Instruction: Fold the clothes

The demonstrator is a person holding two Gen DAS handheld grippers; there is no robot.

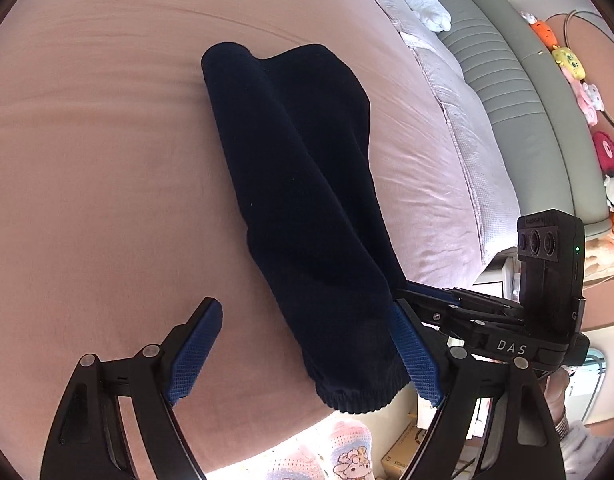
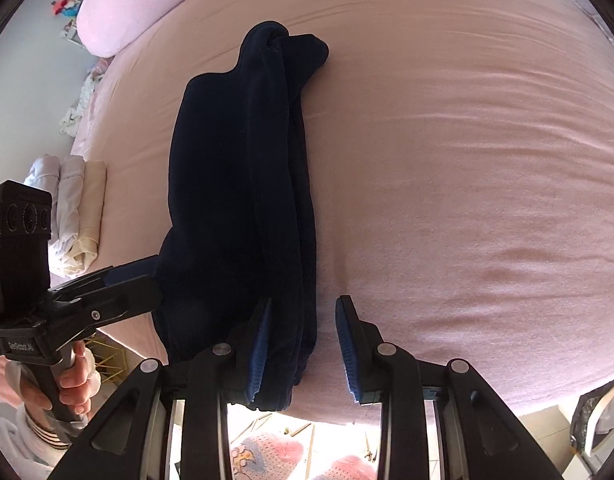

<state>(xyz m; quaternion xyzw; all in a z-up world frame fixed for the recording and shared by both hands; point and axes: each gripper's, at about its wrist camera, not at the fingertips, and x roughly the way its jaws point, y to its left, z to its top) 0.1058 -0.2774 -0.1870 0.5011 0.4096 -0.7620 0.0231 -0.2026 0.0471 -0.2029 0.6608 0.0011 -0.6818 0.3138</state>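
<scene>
A dark navy garment (image 1: 299, 184), folded into a long strip, lies on the pink bed sheet (image 1: 87, 160), its ribbed cuff end at the bed's near edge. My left gripper (image 1: 305, 306) is wide open and straddles that cuff end; neither pad presses on it. In the right wrist view the same garment (image 2: 235, 184) runs away from me. My right gripper (image 2: 305, 300) has its jaws narrowed around the strip's right-hand edge. A gap of sheet shows beside the right pad (image 2: 349, 352), so the cloth is not pinched.
A pink pillow (image 2: 107, 20) lies far left and folded pale clothes (image 2: 79, 216) sit by the bed's left edge. A lilac quilt (image 1: 459, 132), grey padded headboard (image 1: 519, 92) and plush toys (image 1: 571, 64) line the other side. A hand (image 2: 73, 380) holds the left gripper's handle.
</scene>
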